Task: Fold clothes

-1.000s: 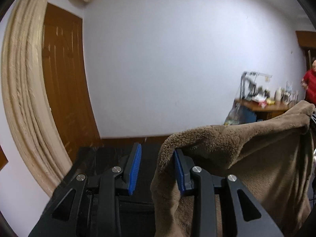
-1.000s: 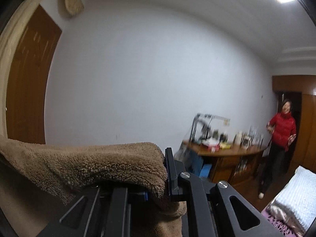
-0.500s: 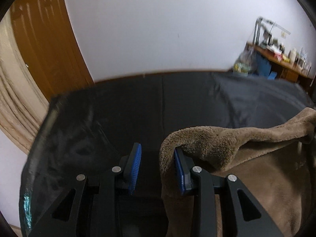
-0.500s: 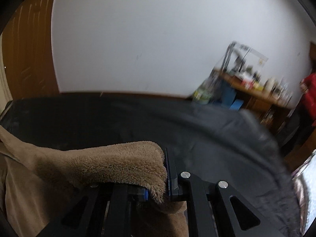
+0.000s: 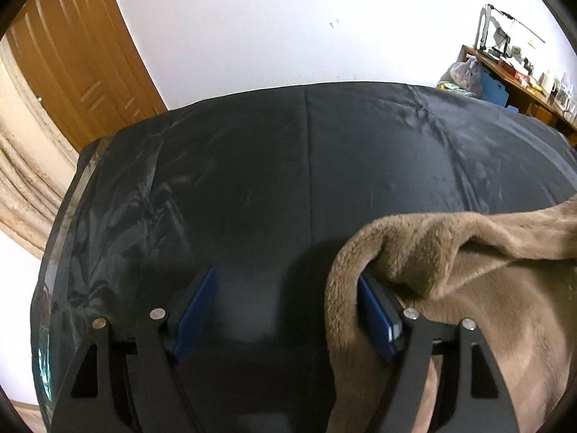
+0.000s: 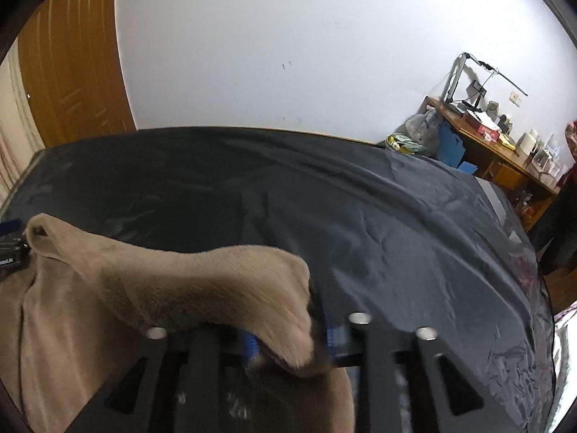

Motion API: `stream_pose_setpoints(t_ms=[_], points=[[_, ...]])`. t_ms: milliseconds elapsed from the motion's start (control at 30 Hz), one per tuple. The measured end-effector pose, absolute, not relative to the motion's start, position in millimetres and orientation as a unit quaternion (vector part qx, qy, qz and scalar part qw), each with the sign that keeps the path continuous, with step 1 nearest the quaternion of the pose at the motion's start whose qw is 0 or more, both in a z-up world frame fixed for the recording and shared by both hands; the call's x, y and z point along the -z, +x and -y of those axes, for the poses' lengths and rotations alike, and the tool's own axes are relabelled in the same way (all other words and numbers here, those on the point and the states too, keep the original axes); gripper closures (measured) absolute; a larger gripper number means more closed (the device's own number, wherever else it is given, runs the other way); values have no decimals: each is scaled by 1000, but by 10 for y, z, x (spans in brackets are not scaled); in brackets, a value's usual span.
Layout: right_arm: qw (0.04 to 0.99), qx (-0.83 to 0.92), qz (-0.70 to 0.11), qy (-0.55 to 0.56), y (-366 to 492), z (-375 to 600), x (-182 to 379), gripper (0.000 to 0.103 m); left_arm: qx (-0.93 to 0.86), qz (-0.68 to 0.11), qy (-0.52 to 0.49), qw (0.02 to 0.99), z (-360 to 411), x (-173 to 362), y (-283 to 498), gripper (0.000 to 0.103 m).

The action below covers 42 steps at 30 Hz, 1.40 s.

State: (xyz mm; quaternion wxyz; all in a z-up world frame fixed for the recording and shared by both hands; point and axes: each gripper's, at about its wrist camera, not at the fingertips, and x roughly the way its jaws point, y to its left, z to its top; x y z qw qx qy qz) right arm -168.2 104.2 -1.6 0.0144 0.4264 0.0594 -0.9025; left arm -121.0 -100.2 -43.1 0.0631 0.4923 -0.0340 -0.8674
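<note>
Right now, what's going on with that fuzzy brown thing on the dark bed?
A person with a handheld gripper in each hand is laying a fuzzy brown fleece garment on the dark sheet-covered bed. The left gripper is opening, and the fleece only drapes over one finger. The right gripper is opening too, with a fleece corner between its blurred fingers. Both seem to be letting go.
</note>
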Motion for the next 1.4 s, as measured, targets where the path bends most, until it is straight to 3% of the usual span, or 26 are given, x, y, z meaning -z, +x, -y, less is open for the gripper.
stream_pose_setpoints(t_ms=[33,467,667,900,1300,1367,1400], points=[[18,903,-61,425,-1617,-1052,-30,36,869,32,491,61,1001,402,-1139,23],[108,909,-67,398,-776,-910,-157,36,853,-50,515,-67,853,166,60,22],[128,911,-66,387,-550,-670,-2,36,841,-35,531,-93,650,312,549,22],[139,913,-25,384,-502,-726,190,36,840,9,538,-64,356,472,715,20],[132,922,10,363,-476,-905,231,36,852,8,524,8,255,614,663,20],[132,923,7,361,-474,-896,233,36,855,2,519,21,277,606,670,40],[132,923,5,360,-473,-892,234,36,856,-2,517,26,305,590,673,58]])
